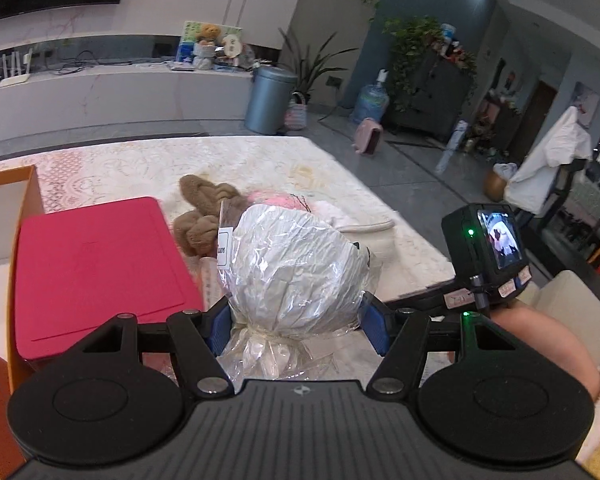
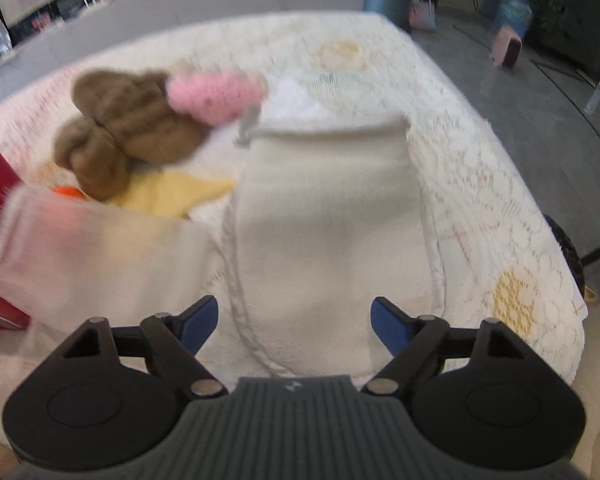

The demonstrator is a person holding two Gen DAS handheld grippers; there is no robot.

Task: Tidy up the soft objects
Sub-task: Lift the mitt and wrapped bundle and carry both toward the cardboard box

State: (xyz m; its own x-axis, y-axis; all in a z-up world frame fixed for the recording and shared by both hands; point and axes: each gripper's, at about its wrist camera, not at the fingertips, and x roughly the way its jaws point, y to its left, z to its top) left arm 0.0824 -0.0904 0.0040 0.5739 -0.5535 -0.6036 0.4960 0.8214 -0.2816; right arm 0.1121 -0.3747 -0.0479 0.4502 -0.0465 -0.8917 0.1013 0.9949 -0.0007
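Observation:
My left gripper (image 1: 296, 324) is shut on a white soft bundle wrapped in clear plastic (image 1: 296, 268), held above the table. Behind it lie a brown knitted item (image 1: 204, 208) and a pink knitted item (image 1: 280, 200). In the right wrist view my right gripper (image 2: 294, 320) is open and empty over a cream fleece cloth (image 2: 324, 216). The brown knit (image 2: 124, 128), the pink knit (image 2: 216, 94), a yellow cloth (image 2: 168, 196) and a pale cloth (image 2: 92, 256) lie to its left. The right gripper's body (image 1: 484, 248) shows at the right of the left wrist view.
A red box lid (image 1: 96, 272) sits on an orange-edged box (image 1: 20, 208) at the left. A lace tablecloth (image 1: 260, 160) covers the table. Beyond stand a blue bin (image 1: 268, 100), a water jug (image 1: 370, 102), plants and a dark cabinet (image 1: 432, 92).

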